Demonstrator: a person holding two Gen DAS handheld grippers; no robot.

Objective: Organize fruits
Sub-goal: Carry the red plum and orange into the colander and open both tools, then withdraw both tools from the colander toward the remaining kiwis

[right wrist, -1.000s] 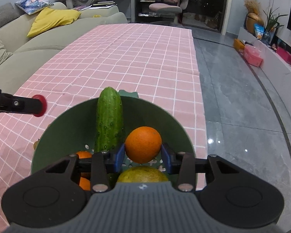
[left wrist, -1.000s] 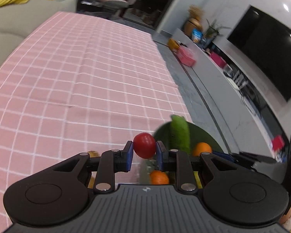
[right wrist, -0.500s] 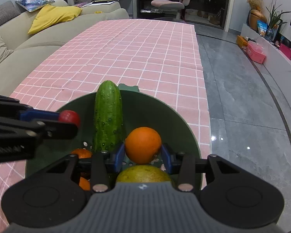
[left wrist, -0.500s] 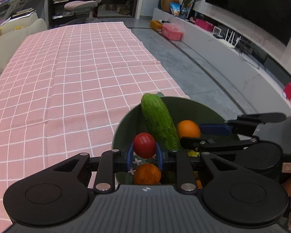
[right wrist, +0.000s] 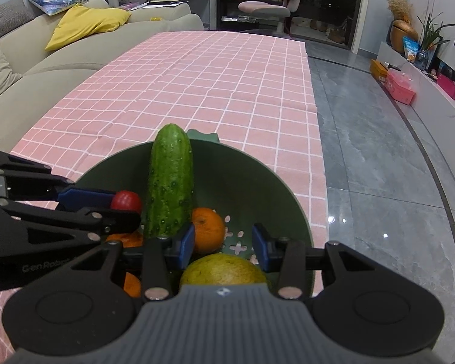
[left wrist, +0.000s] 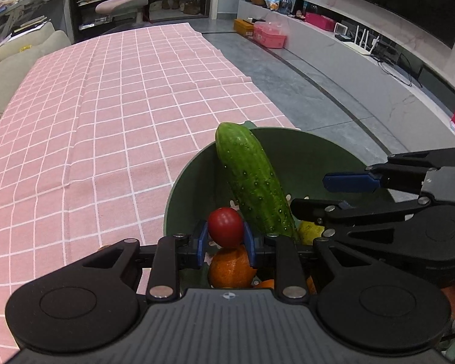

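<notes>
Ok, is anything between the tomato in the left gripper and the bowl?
Nothing visible blocks it. The tomato hangs over the green bowl, with the cucumber close beside it and an orange apparently underneath.

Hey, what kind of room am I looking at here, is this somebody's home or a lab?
Most likely a home living room: a beige sofa with a yellow cushion, a large dark TV screen above a low media shelf, and a table under a pink checked cloth.

Both wrist cameras sit close above the green bowl (left wrist: 315, 151) (right wrist: 257, 176), angled downward along the pink tablecloth (left wrist: 121, 106) (right wrist: 221, 85) — left from the bowl's left, right nearer centre; each shows the other gripper.
</notes>
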